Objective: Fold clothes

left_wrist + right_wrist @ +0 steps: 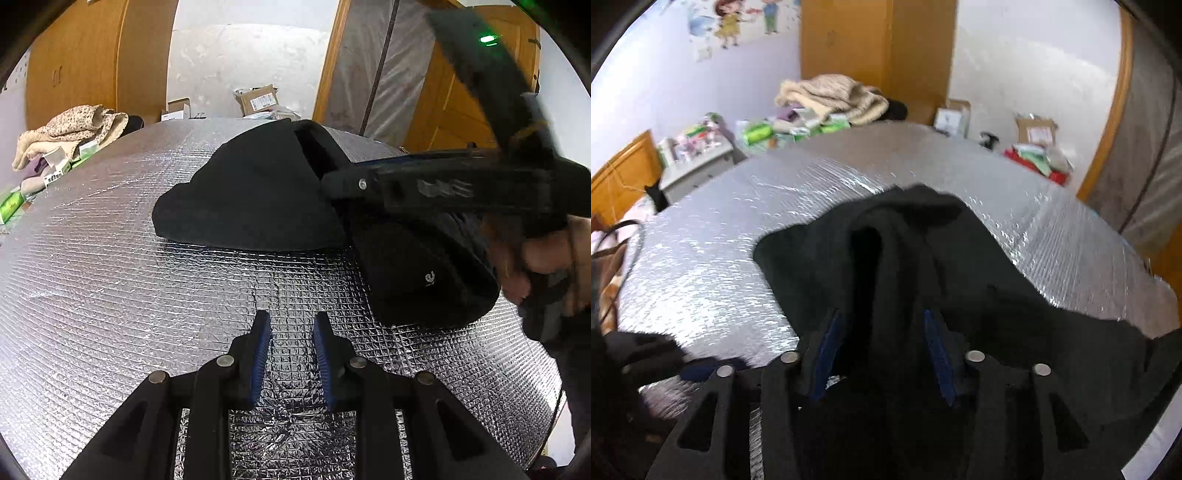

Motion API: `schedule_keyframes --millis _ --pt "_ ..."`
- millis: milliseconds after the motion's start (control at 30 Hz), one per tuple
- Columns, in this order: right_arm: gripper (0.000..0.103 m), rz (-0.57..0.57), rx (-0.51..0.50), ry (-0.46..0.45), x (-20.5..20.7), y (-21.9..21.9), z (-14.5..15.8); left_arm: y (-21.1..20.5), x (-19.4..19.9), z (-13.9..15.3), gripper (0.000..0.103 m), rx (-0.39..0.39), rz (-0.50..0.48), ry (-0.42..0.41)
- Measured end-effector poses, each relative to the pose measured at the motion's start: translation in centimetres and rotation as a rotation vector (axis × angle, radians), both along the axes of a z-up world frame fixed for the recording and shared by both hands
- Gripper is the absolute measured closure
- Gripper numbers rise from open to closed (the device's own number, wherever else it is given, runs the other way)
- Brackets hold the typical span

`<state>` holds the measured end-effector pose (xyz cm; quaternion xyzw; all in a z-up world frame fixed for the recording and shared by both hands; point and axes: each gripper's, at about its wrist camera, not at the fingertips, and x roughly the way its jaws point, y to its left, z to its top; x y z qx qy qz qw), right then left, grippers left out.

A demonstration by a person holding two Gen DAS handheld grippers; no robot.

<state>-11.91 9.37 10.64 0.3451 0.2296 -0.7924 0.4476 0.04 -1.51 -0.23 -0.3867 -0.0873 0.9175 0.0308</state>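
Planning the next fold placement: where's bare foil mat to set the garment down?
Bare: foil mat left of the black garment, and in front of it around the open left gripper. Crowded: far-left edge with the beige blanket and boxes; right gripper sits in fabric.

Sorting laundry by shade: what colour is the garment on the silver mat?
Black garment, best seen in the left wrist view, with small white lettering on one part.

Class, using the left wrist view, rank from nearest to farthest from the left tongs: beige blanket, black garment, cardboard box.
1. Black garment, just ahead on the foil mat.
2. Beige blanket, far left, off the mat.
3. Cardboard box, back centre by the wall.
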Motion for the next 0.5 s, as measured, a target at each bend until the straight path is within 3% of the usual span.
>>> schedule_keyframes --millis 133,233,433,500 --pt "0.099 -0.12 -0.119 0.031 -2.6 2.2 2.6 -0.2 -0.1 0.1 0.078 0.007 -0.001 0.0" --pt "0.099 -0.299 -0.232 0.093 -5.2 5.7 5.3 -0.1 -0.1 0.1 0.078 0.006 -0.001 0.0" --pt "0.095 -0.711 -0.193 0.07 -10.6 13.8 4.8 -0.1 -0.2 0.0 0.078 0.005 -0.001 0.0" --pt "0.082 -0.749 -0.155 0.048 -10.8 15.1 3.9 -0.1 -0.2 0.0 0.078 0.002 -0.001 0.0"
